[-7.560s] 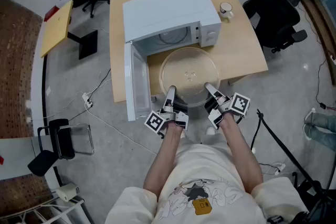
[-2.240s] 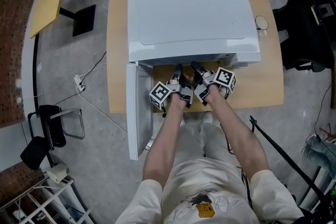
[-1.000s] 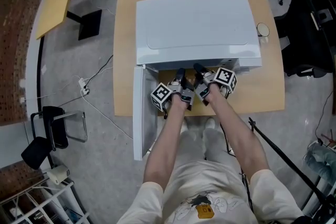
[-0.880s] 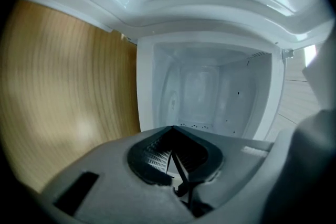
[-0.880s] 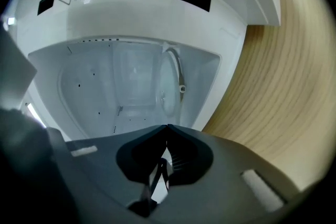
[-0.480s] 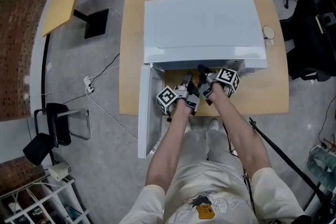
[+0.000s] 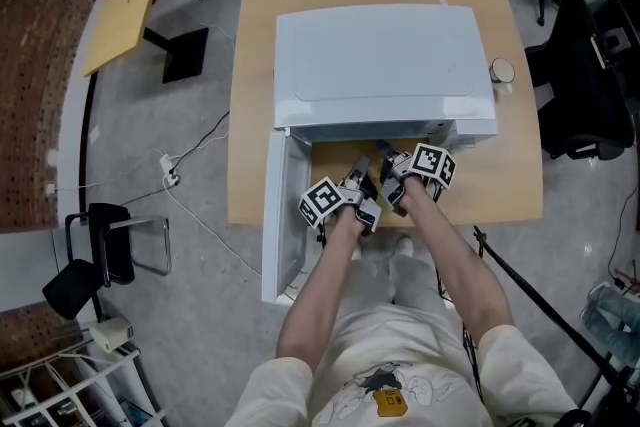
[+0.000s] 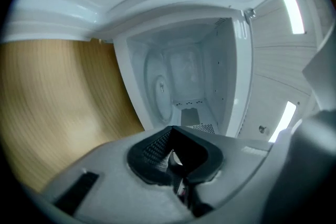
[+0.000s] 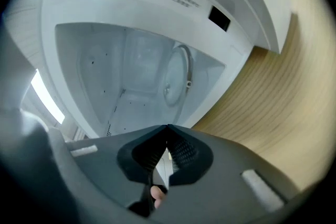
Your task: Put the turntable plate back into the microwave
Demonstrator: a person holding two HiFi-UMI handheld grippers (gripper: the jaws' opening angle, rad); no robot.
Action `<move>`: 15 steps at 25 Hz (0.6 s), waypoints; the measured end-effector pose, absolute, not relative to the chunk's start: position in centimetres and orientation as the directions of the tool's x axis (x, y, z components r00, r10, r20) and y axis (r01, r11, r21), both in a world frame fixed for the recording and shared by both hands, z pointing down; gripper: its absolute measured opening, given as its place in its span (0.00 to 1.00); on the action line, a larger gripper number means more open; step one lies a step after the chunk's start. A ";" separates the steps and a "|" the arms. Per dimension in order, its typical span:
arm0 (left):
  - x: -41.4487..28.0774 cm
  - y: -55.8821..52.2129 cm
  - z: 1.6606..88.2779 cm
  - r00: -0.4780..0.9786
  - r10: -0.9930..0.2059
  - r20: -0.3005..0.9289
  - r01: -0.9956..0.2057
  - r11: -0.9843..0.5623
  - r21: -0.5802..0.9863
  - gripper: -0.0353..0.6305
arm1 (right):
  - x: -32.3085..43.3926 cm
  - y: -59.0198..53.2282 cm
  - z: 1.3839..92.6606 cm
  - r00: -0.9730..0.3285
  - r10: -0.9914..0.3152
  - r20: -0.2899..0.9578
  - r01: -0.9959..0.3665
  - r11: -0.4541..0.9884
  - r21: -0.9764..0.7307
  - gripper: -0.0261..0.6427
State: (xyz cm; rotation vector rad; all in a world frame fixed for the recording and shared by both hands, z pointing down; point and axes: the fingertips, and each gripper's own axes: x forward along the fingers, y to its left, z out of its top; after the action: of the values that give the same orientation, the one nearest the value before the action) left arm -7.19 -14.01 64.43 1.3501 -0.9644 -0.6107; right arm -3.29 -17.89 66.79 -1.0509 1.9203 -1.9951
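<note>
The white microwave (image 7: 385, 65) stands on the wooden table (image 7: 515, 165) with its door (image 7: 280, 215) swung open to the left. The glass turntable plate (image 8: 157, 86) lies on the cavity floor; it also shows in the right gripper view as the plate (image 9: 176, 78). From the head view the plate is hidden under the microwave's top. My left gripper (image 7: 357, 173) and right gripper (image 7: 388, 159) hang side by side just outside the opening. In both gripper views the left gripper (image 8: 170, 129) and right gripper (image 9: 167, 126) are shut with nothing between the jaws.
A small round cup (image 7: 500, 71) sits on the table to the right of the microwave. The open door sticks out past the table's front edge. Office chairs (image 7: 575, 45) stand to the right, a yellow side table (image 7: 120, 5) to the left, a cable (image 7: 190, 165) on the floor.
Earlier both grippers held the glass plate in front of the microwave, then reached into the cavity. Now they have drawn back out toward me without it; the plate stays inside.
</note>
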 end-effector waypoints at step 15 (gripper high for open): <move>-5.7 -8.4 58.9 0.429 -0.752 0.501 -0.834 -0.118 0.538 0.05 | -0.4 -10.9 59.0 -0.681 -0.571 0.459 -0.704 0.338 -0.624 0.05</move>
State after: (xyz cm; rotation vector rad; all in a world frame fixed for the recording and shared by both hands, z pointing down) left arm -5.66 -8.36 58.91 1.8890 -1.3462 0.1317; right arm -0.45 -10.94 59.04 -1.2966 2.6945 -1.3959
